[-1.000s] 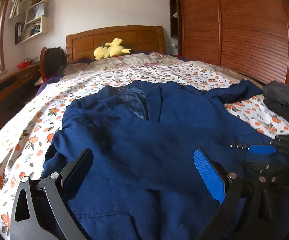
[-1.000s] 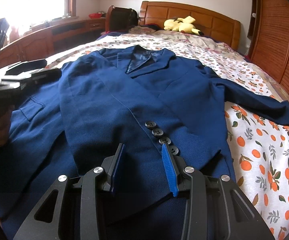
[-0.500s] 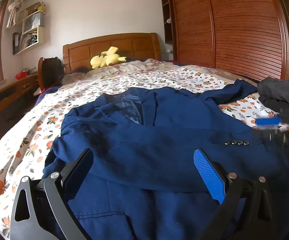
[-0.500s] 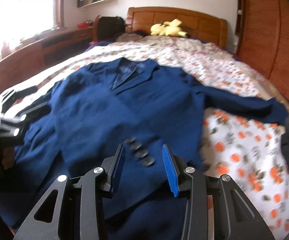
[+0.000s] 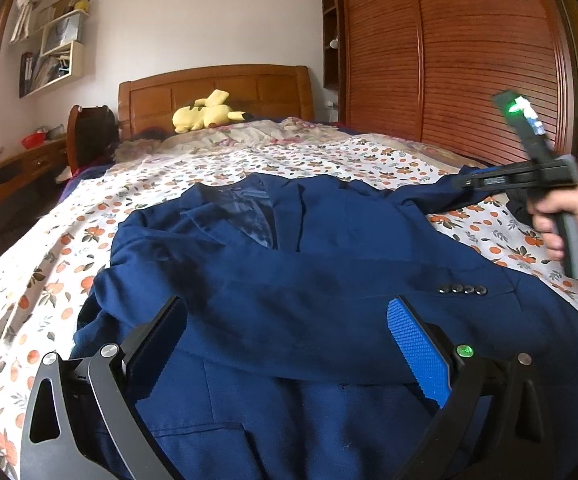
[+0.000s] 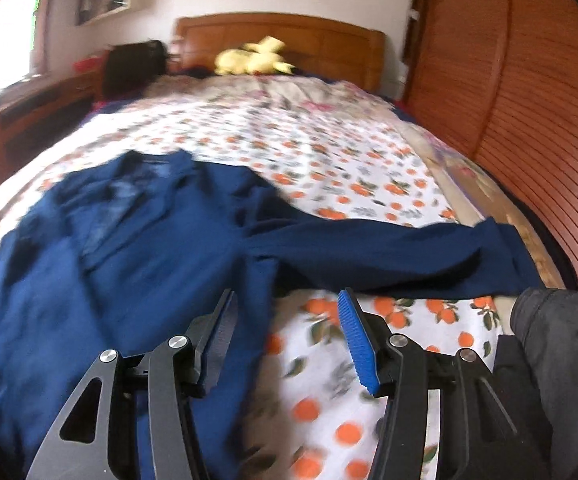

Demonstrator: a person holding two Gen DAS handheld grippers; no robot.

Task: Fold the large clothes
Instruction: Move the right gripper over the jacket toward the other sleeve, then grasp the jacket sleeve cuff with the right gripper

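Observation:
A navy blue suit jacket (image 5: pixel 329 272) lies front up on the flowered bed sheet (image 5: pixel 217 168). One sleeve is folded across its chest, cuff buttons (image 5: pixel 463 289) showing. The other sleeve (image 6: pixel 389 256) stretches out to the right over the sheet. My left gripper (image 5: pixel 285 336) is open and empty, low over the jacket's lower front. My right gripper (image 6: pixel 285 332) is open and empty, above the jacket's right edge and the sheet, just short of the outstretched sleeve. In the left wrist view the right gripper's body (image 5: pixel 529 176) is held up at the right.
A dark grey garment (image 6: pixel 557 344) lies at the bed's right edge. A yellow plush toy (image 5: pixel 205 114) sits by the wooden headboard (image 5: pixel 217 88). A slatted wooden wardrobe (image 5: pixel 469 60) runs along the right. A desk (image 5: pixel 5 176) and dark chair (image 5: pixel 89 136) stand left.
My right gripper has let go of the folded sleeve's cuff, lifted and swung right toward the outstretched sleeve. My left gripper has stayed open and tilted up slightly.

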